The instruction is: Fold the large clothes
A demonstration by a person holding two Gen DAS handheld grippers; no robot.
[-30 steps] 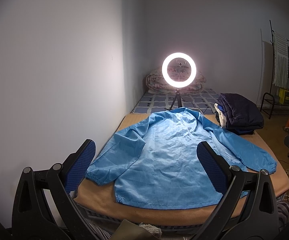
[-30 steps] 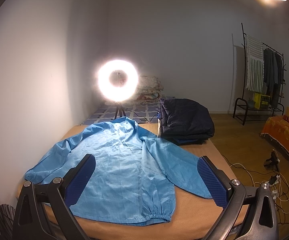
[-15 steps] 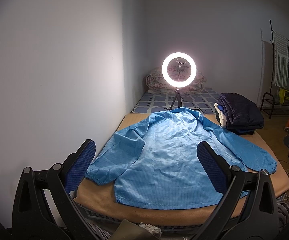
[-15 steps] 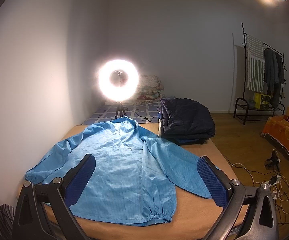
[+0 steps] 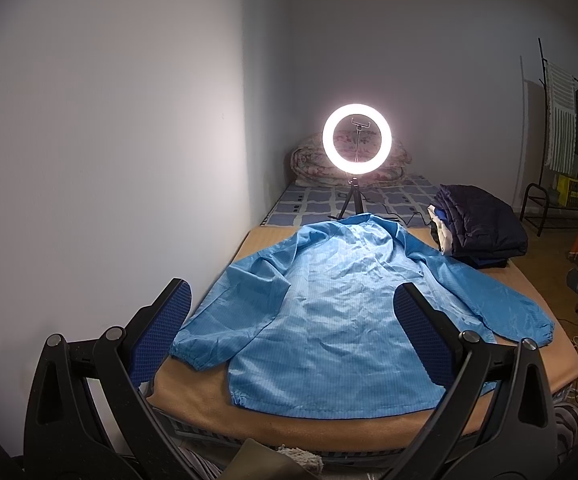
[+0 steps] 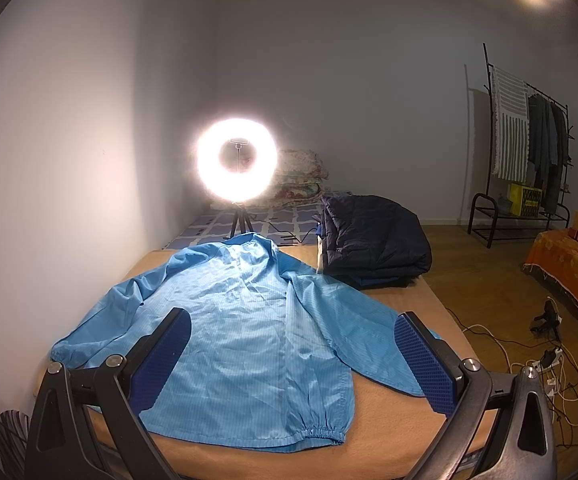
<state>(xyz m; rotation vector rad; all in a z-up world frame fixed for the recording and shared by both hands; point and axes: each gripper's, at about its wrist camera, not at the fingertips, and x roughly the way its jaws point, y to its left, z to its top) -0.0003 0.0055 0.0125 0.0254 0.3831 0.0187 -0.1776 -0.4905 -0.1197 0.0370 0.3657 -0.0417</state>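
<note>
A: Where was the jacket (image 5: 341, 320) at that point?

B: Spread flat on the tan blanket (image 5: 289, 420) covering the bed, collar toward twelve o'clock near the ring light (image 5: 356, 138), hem toward six. One sleeve (image 5: 229, 312) ran out toward nine o'clock by the wall, the other sleeve (image 6: 369, 336) toward three o'clock.

A: And the two tools?

B: The left gripper (image 5: 292, 328) and the right gripper (image 6: 292, 360) both hung above the near edge of the bed, jaws wide apart, holding nothing and touching no cloth.

A: So which step was in hand?

B: I judged it the very start: the jacket was laid out and no fold was yet made.

A: What did the next move call for?

B: Likely each gripper going down to a sleeve cuff or a hem corner, pinching the thin cloth, then carrying it across the body toward the middle. The pile of dark clothes (image 6: 373, 236) at about one o'clock sat just beside the right shoulder, so that sleeve needed lifting clear of it.
</note>
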